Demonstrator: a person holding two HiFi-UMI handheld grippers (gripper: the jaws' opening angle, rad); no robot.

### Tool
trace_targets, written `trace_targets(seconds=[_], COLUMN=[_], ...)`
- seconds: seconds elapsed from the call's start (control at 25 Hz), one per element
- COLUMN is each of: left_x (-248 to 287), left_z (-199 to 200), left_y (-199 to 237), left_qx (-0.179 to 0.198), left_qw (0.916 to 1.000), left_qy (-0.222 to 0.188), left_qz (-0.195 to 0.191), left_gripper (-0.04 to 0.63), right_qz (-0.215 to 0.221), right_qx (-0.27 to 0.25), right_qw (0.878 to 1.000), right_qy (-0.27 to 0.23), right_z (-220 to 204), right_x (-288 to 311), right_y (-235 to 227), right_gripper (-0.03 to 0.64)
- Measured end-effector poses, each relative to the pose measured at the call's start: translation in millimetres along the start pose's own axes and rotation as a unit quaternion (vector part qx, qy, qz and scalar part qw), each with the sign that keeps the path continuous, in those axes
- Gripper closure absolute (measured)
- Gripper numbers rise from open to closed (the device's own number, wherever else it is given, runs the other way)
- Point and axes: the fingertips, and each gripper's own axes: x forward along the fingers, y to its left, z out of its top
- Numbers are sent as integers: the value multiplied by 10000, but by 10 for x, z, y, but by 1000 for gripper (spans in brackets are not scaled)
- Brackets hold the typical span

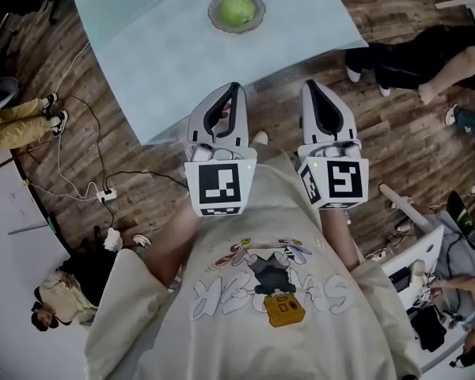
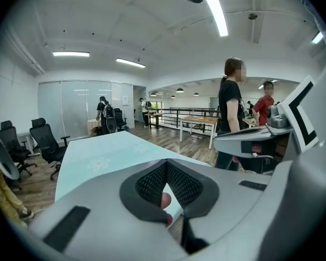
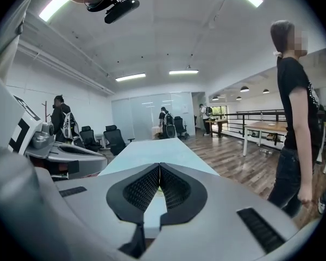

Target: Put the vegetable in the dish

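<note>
A round green vegetable (image 1: 237,9) lies in a shallow grey dish (image 1: 216,20) on the far part of the pale blue table (image 1: 166,62). Both grippers are held close to the person's chest, short of the table's near edge and pointing toward it. My left gripper (image 1: 233,89) is shut, its ribbed pads (image 2: 152,184) meeting at the tips with nothing held. My right gripper (image 1: 313,87) is shut too, its pads (image 3: 144,189) touching at the front and empty. In the two gripper views the table (image 2: 108,156) (image 3: 163,151) stretches ahead beyond the left gripper (image 2: 165,163) and the right gripper (image 3: 160,166).
Cables and a power strip (image 1: 104,195) lie on the wood floor left of me. A seated person's legs (image 1: 412,62) reach in at the upper right. A person in black (image 2: 231,110) (image 3: 293,118) stands right of the table. Office chairs (image 2: 43,143) stand on the left.
</note>
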Motion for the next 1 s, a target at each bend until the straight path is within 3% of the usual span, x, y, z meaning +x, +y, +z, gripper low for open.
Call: trace_targets(seconds=[0.32,0.68,1.0], left_x=[-837,-931,-1228], left_z=[-4,-35,-111], left_y=[-212,-290,19], left_qx=[-84,-347,-310], left_qw=[9999,9993,9986], left_qy=[12,-28,-139], left_qz=[91,-144,-393], left_gripper=[589,589,589], right_qz=[-1,-64,-176], right_qx=[16,-87,-254], right_qw=[10000,9993,9986], right_qy=[-83,-361,-434], right_z=[101,215,272], right_x=[-601,-734,-774], right_y=[353,449,1066], right_gripper=[592,593,594])
